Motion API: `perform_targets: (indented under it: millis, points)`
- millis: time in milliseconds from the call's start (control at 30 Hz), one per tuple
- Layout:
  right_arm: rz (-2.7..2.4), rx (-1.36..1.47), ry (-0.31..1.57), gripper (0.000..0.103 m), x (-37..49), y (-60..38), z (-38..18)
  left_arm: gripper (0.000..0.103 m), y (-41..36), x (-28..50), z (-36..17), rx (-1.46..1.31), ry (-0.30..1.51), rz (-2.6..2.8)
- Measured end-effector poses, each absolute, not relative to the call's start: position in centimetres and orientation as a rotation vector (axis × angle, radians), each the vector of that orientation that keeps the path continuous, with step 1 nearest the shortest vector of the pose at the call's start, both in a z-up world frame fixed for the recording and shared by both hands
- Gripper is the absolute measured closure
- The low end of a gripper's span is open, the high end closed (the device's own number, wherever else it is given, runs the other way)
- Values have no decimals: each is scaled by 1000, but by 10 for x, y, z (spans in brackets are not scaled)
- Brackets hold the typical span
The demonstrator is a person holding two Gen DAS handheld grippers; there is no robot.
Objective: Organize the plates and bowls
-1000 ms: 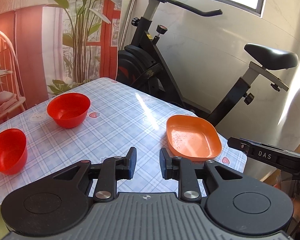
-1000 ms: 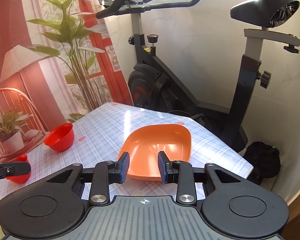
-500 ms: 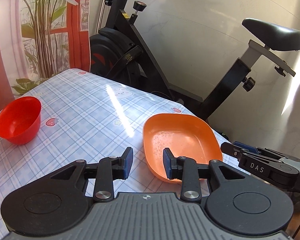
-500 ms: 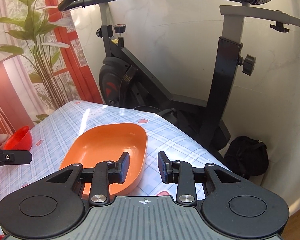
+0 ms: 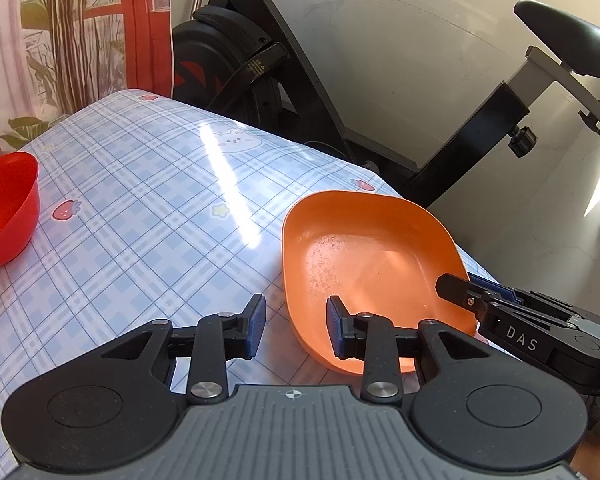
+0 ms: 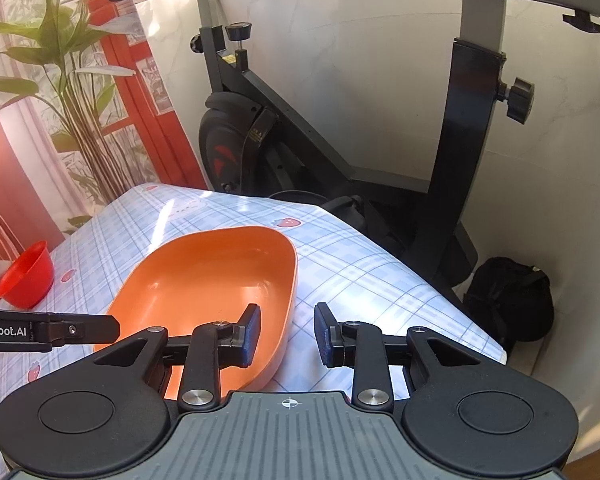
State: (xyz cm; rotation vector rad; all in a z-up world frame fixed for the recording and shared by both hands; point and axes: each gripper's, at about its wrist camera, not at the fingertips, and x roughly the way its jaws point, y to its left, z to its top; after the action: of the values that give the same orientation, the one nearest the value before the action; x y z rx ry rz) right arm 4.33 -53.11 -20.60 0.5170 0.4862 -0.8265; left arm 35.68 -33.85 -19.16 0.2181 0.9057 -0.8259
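An orange plate lies on the checked tablecloth near the table's right corner; it also shows in the right wrist view. My left gripper is open, its jaws straddling the plate's near left rim. My right gripper is open, its jaws straddling the plate's near right rim. Each gripper shows in the other's view, the right one at the plate's right edge, the left one at its left edge. A red bowl stands at the far left; it also shows in the right wrist view.
A black exercise bike stands right behind the table, against the white wall. A black bag lies on the floor beside the table's right edge. A plant-print curtain hangs at the left.
Both grippers have moved in on the orange plate from opposite sides, so that their jaws now straddle its rim. The second red bowl has left the left wrist view.
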Motion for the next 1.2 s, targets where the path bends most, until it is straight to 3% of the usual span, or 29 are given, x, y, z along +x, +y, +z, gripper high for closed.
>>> perform_targets:
  millis: [500, 733, 1200]
  points:
    - [-815, 567, 495, 91, 47, -534, -213, 69, -351, 368, -208, 196, 980, -818]
    - [-813, 582, 491, 92, 46, -531, -210, 91, -345, 362, -204, 211, 946, -833]
    - [-776, 589, 467, 93, 52, -511, -185, 91, -318, 347, -176, 204, 883, -779]
